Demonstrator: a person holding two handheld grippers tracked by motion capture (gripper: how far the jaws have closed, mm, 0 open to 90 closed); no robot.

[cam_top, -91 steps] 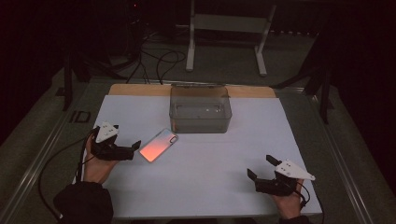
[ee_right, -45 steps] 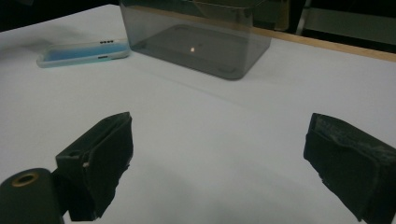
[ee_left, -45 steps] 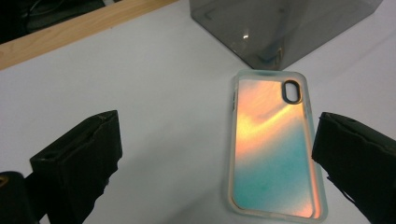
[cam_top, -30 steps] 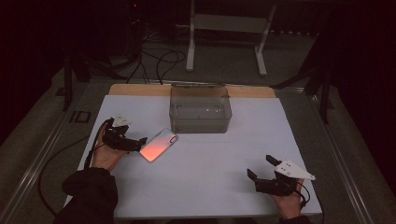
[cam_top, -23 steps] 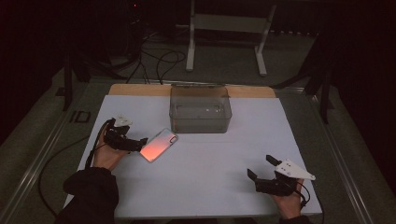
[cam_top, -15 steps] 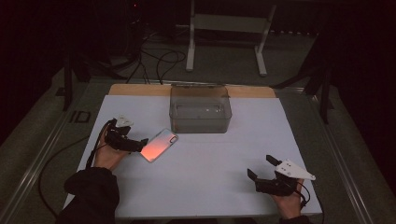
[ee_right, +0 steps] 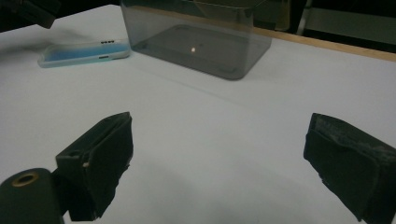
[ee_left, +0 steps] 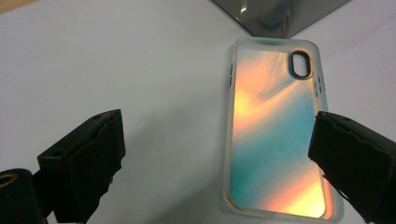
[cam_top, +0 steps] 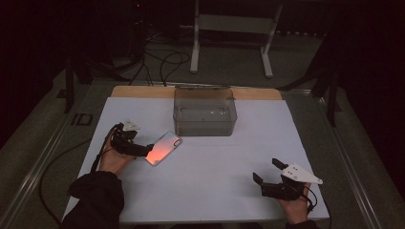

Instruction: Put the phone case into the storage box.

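Right claw [cam_top: 268,173], black with a grey three-cornered plate on top, sits at the near right of the white-covered counter [cam_top: 219,186], held in the person's right hand [cam_top: 295,207]. Jaws spread wide apart, nothing between them; in the right gripper view they frame bare white surface. A cable trails off its near side.

Left claw [cam_top: 148,149], black, at the near left, gripped by the left hand [cam_top: 112,160], dark sleeve [cam_top: 93,198] behind it. Jaws apart. In the left gripper view one jaw stands out over bare counter, well clear of the case; the other sits at the case's long edge, over its lower corner. Contact there cannot be told. Claw not closed on anything.

Iridescent translucent phone case [cam_top: 162,148], orange-to-teal sheen, pale rubbery rim, lies flat on the counter left of centre, just in front of the left claw. Oval camera cut-out at the end farthest from the hand, side-button slots on both long edges. In the right gripper view [ee_right: 84,52] it shows edge-on, blue-tinted, flat on the surface.

Beyond the case: smoky grey clear plastic box [cam_top: 205,114], rectangular, open-topped, upright at the far middle of the counter. Near corner of the box just beside the case's camera end, apart from it. Interior appears empty.

Far edge: strip of bare wood [cam_top: 143,90] along the counter's back. Past that, dark floor with black cables [cam_top: 162,62] and a grey metal stand [cam_top: 231,24].
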